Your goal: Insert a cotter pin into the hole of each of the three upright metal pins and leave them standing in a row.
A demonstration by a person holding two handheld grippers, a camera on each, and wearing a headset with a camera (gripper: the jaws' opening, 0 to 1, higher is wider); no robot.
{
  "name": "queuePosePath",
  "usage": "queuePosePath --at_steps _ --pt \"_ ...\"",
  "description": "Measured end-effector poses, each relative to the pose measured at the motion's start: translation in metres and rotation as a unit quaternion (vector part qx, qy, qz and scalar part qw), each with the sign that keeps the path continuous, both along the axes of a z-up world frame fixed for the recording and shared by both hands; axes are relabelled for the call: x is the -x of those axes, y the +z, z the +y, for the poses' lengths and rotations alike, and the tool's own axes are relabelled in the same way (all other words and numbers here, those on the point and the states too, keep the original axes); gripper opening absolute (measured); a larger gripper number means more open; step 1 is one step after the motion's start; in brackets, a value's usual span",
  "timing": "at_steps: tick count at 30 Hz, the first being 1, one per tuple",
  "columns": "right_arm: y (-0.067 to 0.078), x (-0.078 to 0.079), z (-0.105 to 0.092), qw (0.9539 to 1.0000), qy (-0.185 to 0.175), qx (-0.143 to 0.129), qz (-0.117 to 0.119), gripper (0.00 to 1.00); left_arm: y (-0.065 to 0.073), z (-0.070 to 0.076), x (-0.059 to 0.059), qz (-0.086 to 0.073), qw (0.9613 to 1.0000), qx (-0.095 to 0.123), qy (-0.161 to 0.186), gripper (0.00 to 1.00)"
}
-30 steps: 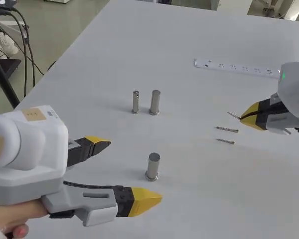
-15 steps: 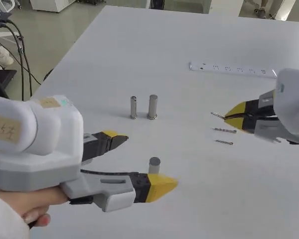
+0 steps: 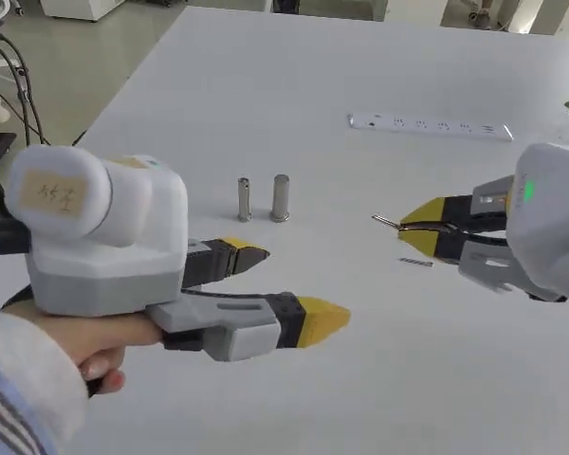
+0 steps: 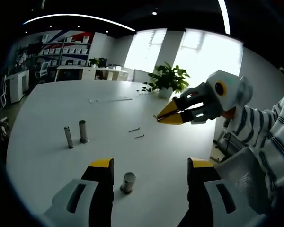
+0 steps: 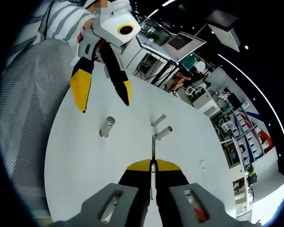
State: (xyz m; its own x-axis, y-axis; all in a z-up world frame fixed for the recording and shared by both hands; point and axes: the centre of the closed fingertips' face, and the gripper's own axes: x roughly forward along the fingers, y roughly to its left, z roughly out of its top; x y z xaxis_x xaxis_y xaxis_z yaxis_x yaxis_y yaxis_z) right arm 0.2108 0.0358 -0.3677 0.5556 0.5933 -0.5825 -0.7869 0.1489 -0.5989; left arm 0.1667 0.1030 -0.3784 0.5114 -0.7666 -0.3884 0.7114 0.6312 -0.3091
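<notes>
Two upright metal pins (image 3: 244,199) (image 3: 281,197) stand side by side in the middle of the white table. A third pin (image 4: 128,182) stands nearer, low between my left gripper's (image 4: 150,166) open jaws, close to the left one; in the head view the left gripper (image 3: 299,284) covers it. My right gripper (image 3: 408,224) is shut on a cotter pin (image 3: 384,221) and hovers right of the pair. In the right gripper view the cotter pin (image 5: 153,151) sticks out past the shut jaws toward the two pins (image 5: 161,126). Two loose cotter pins (image 4: 137,133) lie on the table.
A white power strip (image 3: 427,126) lies at the far side of the table. A potted plant (image 4: 168,78) stands beyond the far edge. The table (image 3: 266,85) drops off at the left, with floor and cables below.
My right gripper has carried the cotter pin leftward, closer to the pair of pins. My left gripper has come forward and now hides the near pin in the head view. The head camera has shifted.
</notes>
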Motion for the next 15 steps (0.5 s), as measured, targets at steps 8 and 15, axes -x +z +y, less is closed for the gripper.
queuePosePath --at_steps 8,15 --pt "0.000 0.012 0.011 1.0000 0.000 -0.006 -0.007 0.00 0.010 -0.012 -0.003 0.014 0.9991 0.035 -0.018 0.48" --pt "-0.006 0.024 0.018 0.9999 0.009 0.001 -0.006 0.00 0.015 -0.019 -0.008 0.016 0.9981 0.055 -0.021 0.40"
